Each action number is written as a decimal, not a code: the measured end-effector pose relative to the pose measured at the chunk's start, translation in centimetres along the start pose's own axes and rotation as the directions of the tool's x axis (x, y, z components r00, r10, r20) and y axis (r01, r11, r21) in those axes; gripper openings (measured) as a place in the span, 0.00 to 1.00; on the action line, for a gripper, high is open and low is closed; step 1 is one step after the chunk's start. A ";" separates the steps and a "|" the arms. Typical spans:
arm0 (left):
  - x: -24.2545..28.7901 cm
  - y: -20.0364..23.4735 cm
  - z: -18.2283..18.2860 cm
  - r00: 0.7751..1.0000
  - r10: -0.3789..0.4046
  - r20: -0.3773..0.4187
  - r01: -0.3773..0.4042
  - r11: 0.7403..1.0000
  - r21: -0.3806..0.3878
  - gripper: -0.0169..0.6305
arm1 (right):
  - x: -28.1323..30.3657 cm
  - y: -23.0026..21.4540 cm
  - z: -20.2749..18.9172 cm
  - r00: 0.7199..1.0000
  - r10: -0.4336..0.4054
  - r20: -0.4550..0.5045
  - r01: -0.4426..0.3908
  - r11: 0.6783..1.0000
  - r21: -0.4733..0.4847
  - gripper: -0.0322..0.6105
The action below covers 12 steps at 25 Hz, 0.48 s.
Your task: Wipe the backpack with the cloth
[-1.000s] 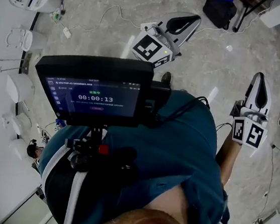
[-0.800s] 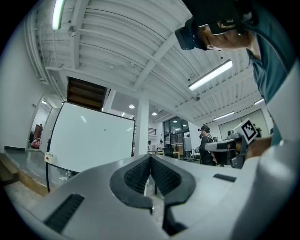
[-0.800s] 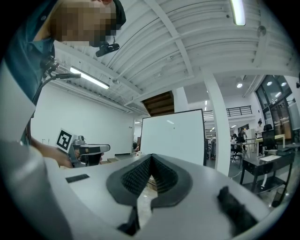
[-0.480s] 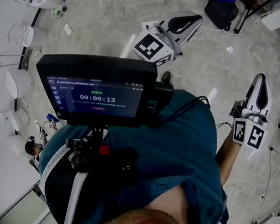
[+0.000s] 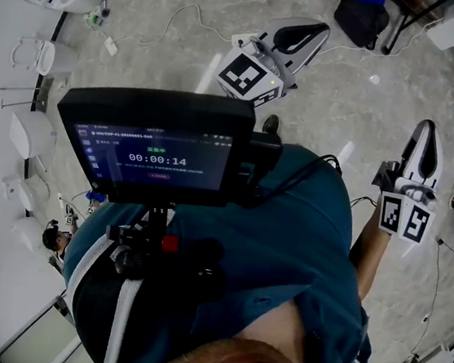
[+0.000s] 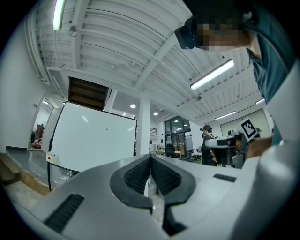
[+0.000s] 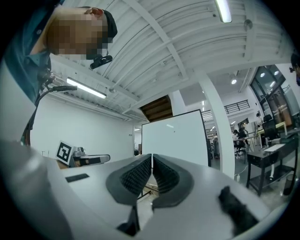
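Black chest-mounted monitor sits nearest, timer showing. White-and-black left gripper and right gripper are held out over the floor, each claw pressed together on nothing: probably a ready pose, work not begun. No cloth in view. Far ahead, a dark bag with a blue patch lies on the grey stone floor. It is possibly the backpack, well apart from both grippers.

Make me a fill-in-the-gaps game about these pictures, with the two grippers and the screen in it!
1. The fingers of the left gripper and of the right gripper are ____, with nothing between them.
2. The timer on the screen at the person's chest reads 00:00:____.
3. The black bag lies on the ____, far from both grippers.

Missing words: shut; 14; floor.
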<state>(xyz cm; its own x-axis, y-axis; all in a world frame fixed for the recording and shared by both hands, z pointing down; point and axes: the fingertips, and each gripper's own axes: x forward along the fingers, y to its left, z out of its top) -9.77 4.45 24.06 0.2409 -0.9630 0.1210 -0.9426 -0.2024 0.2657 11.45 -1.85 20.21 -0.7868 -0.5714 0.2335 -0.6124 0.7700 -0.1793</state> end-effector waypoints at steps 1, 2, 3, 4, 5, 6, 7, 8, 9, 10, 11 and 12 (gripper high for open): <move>0.0 0.0 0.0 1.000 -0.001 0.000 0.001 1.000 0.000 0.03 | 0.0 0.0 0.0 1.000 -0.002 -0.002 0.002 1.000 -0.004 0.05; 0.1 0.0 0.0 1.000 -0.001 0.001 0.001 1.000 0.000 0.03 | 0.0 0.0 -0.1 1.000 -0.004 -0.003 0.004 1.000 -0.011 0.05; 0.1 0.0 0.0 1.000 -0.001 0.002 0.001 1.000 0.001 0.03 | 0.0 -0.1 -0.1 1.000 -0.007 -0.006 0.007 1.000 -0.020 0.05; 0.1 0.0 0.1 1.000 0.000 0.003 0.000 1.000 0.001 0.03 | 0.0 -0.1 -0.1 1.000 -0.010 -0.011 0.010 0.999 -0.032 0.05; 0.1 0.1 0.1 1.000 0.000 0.003 0.000 1.000 0.001 0.03 | 0.1 -0.1 -0.2 1.000 -0.012 -0.018 0.011 0.999 -0.046 0.05; 0.1 0.1 0.1 1.000 0.001 0.003 -0.001 1.000 0.001 0.03 | 0.1 -0.1 -0.4 1.000 -0.013 -0.028 0.011 0.998 -0.064 0.05; 0.1 0.1 0.1 1.000 0.001 0.004 -0.001 1.000 0.001 0.03 | 0.2 0.0 -0.6 0.999 -0.014 -0.041 0.010 0.996 -0.085 0.05; 0.1 0.1 0.1 1.000 0.002 0.005 -0.002 1.000 0.001 0.03 | 0.3 0.1 -0.7 0.998 -0.014 -0.053 0.008 0.994 -0.107 0.05; 0.1 0.1 0.1 1.000 0.003 0.005 -0.003 1.000 0.001 0.03 | 0.3 0.2 -0.9 0.998 -0.013 -0.063 0.005 0.992 -0.124 0.05; 0.1 0.2 0.1 1.000 0.003 0.006 -0.003 1.000 0.001 0.03 | 0.4 0.2 -1.0 0.998 -0.011 -0.069 0.002 0.991 -0.134 0.05; 0.1 0.2 0.1 1.000 0.004 0.006 -0.004 1.000 0.002 0.03 | 0.5 0.3 -1.0 0.997 -0.010 -0.073 0.000 0.990 -0.140 0.05; 0.1 0.2 0.1 1.000 0.004 0.006 -0.004 1.000 0.002 0.03 | 0.5 0.3 -1.1 0.997 -0.011 -0.076 0.000 0.990 -0.143 0.05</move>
<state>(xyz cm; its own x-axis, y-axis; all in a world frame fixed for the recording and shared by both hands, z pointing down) -9.95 4.28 24.03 0.2358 -0.9648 0.1161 -0.9441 -0.1991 0.2629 10.97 -1.61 21.32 -0.7719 -0.5563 0.3077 -0.5948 0.8028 -0.0405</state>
